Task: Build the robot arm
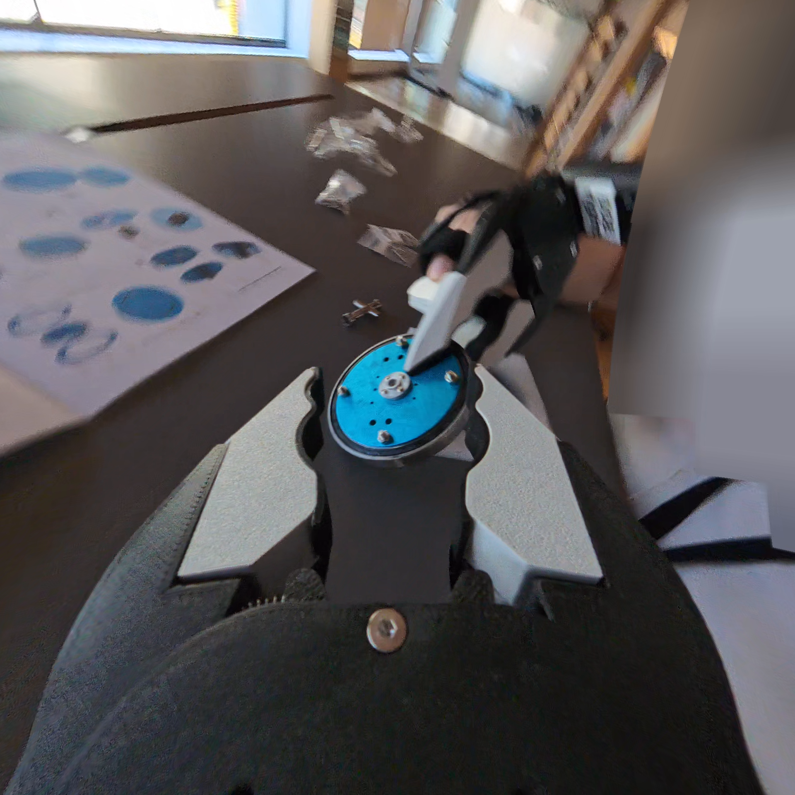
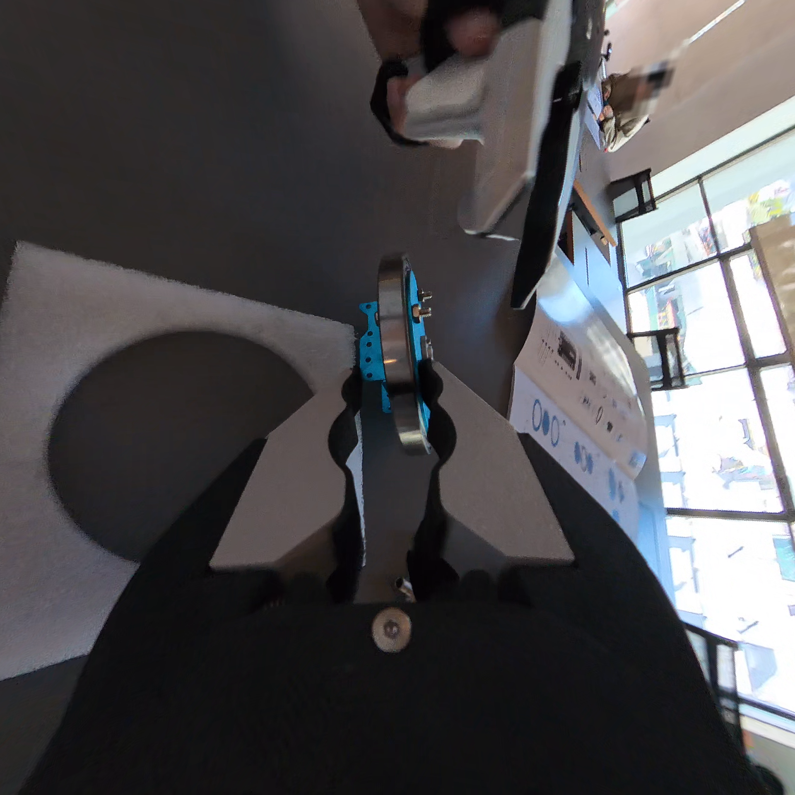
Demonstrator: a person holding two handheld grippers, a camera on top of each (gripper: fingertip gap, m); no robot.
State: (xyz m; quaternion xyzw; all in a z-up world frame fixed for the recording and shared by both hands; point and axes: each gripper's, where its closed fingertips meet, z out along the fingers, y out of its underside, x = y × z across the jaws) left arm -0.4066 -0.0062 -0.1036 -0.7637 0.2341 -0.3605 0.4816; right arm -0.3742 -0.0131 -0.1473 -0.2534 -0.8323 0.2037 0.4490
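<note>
**Both grippers meet on a blue-faced disc over the dark table**

Taking the disc as the landmark and reading the left wrist view from left to right: far to its left a printed sheet [image 1: 129, 258] with blue circles lies flat on the dark table [image 1: 241, 172]. Up and left of the disc, well apart, sit clear plastic bags [image 1: 344, 189], and just beyond its far edge lies a small metal cross-shaped part [image 1: 362, 310].

The disc [image 1: 398, 398] is a round blue plate in a steel ring, with a central metal hub and four studs. The left gripper [image 1: 398, 387] stands widely parted around it; its right finger looks to touch the rim, the left finger stands clear, so whether it has a grip cannot be told.

To the disc's right, the right gripper [image 1: 413, 365] reaches in from a gloved hand [image 1: 447, 245].

In the right wrist view, white foam with a round cutout [image 2: 129, 309] lies left of the disc [image 2: 398, 357]. The right gripper [image 2: 393, 383] is closed narrowly on the disc edge-on, one finger on each face.
</note>
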